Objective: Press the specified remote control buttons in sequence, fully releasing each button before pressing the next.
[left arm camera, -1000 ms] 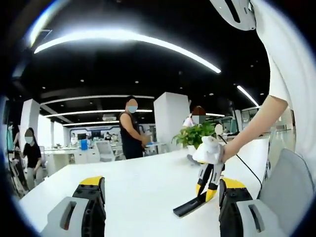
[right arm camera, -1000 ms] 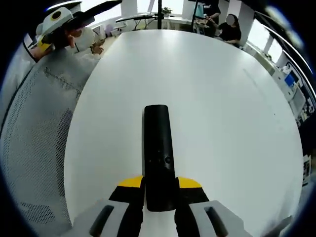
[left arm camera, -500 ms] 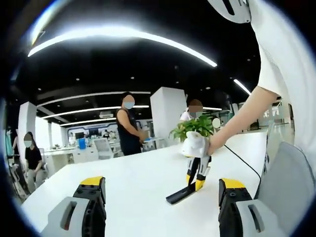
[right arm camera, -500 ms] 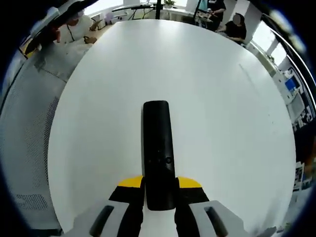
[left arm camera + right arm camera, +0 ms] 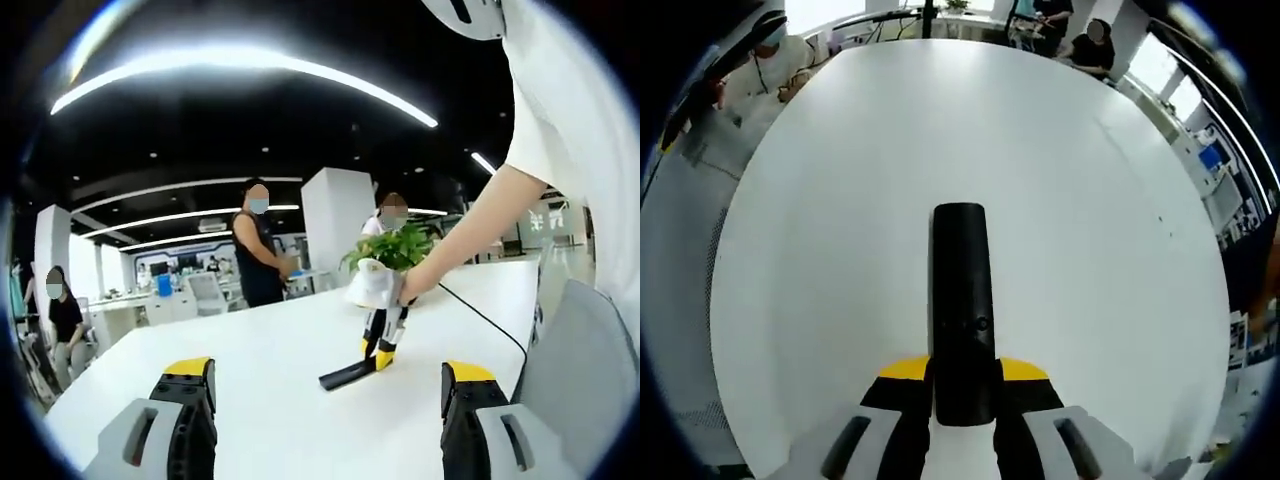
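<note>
— Two jaws with yellow tips stick up from the bottom of the left gripper view. What is the left gripper (image 5: 325, 400) doing?
— Its jaws stand wide apart, with nothing between them. It is over the near edge of the white table (image 5: 250, 350).
— What is past it?
— The right gripper (image 5: 378, 343), held by a hand (image 5: 412, 288). It points down at the table, out in the middle part. A black remote (image 5: 347, 375) sticks out from its yellow tips, slanting down, and its far end is at the tabletop. I can't tell if it touches.
— Anything else?
— A black cord (image 5: 480, 320) runs from the hand toward the right edge. A green plant (image 5: 392, 247) sits behind the hand, near the far edge. A grey chair (image 5: 585, 370) is at the right. People (image 5: 258, 255) stand far back in the room.
— Now the right gripper view?
— The right gripper (image 5: 962, 375) is closed on the remote (image 5: 961, 300). The jaws squeeze its near end from both sides. The remote points straight ahead over the middle of the table (image 5: 1090, 250). Two small round buttons (image 5: 970, 324) show on its top, close to the jaws.
— And around the table?
— People (image 5: 1088, 45) sit at the far edge. A person in white (image 5: 765, 75) is by the far left edge.
</note>
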